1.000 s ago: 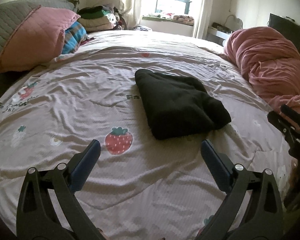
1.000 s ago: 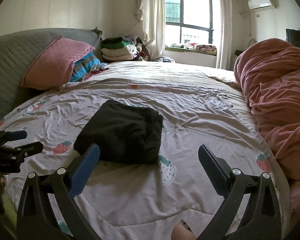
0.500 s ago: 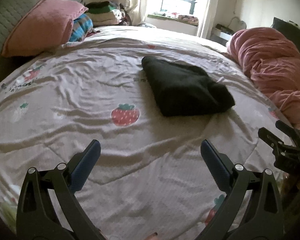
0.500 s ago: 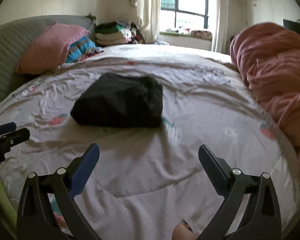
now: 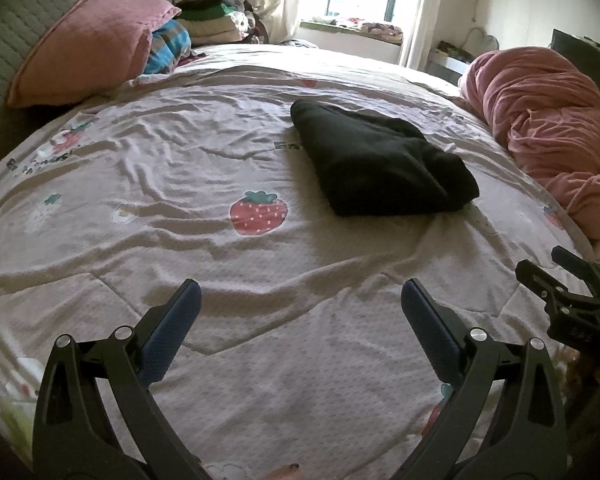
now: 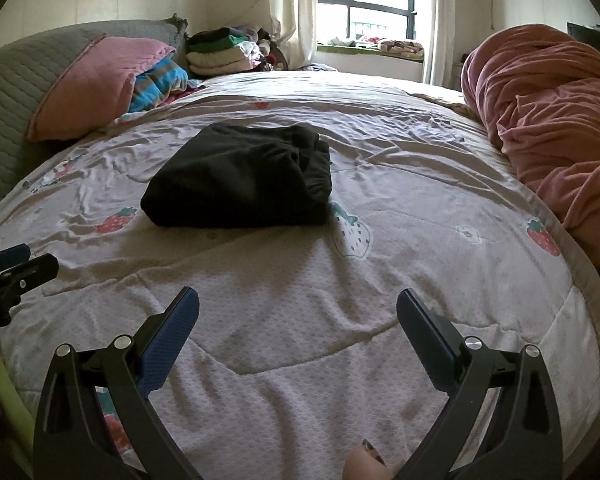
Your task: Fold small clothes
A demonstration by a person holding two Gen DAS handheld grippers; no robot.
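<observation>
A black garment (image 5: 380, 168) lies folded into a compact bundle in the middle of the bed; it also shows in the right wrist view (image 6: 240, 178). My left gripper (image 5: 300, 304) is open and empty, held over the bed's near edge, well short of the garment. My right gripper (image 6: 298, 308) is open and empty too, also back from the garment. The right gripper's tips show at the right edge of the left wrist view (image 5: 556, 280), and the left gripper's tips at the left edge of the right wrist view (image 6: 16, 268).
The bed carries a strawberry-print quilt (image 5: 180, 184). A rumpled pink duvet (image 5: 548, 128) lies along the right side. A pink pillow (image 5: 88, 44) and a striped cloth sit at the headboard. A stack of folded clothes (image 6: 220, 52) stands at the far corner by the window.
Both grippers have pulled back toward the near edge of the bed, away from the folded black garment. Both stay open and empty. The garment has not moved.
</observation>
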